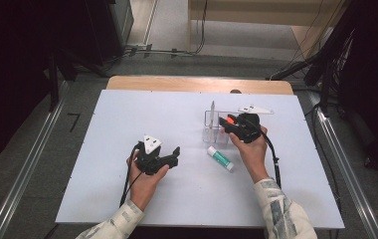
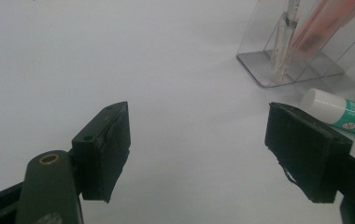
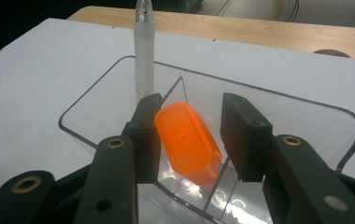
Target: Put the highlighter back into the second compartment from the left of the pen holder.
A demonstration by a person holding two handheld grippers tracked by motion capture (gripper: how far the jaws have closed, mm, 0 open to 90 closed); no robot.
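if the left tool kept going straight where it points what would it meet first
Probably bare white table: the left tool is open, nothing between its pads. The glue stick and clear holder sit off to one side.

The right gripper (image 3: 189,140) is held over a clear plastic holder (image 3: 91,91) on a white table (image 3: 31,74). An orange marker (image 3: 189,142) is seen tilted inside one compartment, between the parted jaws, touching the left pad and clear of the right. A frosted pen (image 3: 144,51) is stood upright behind.
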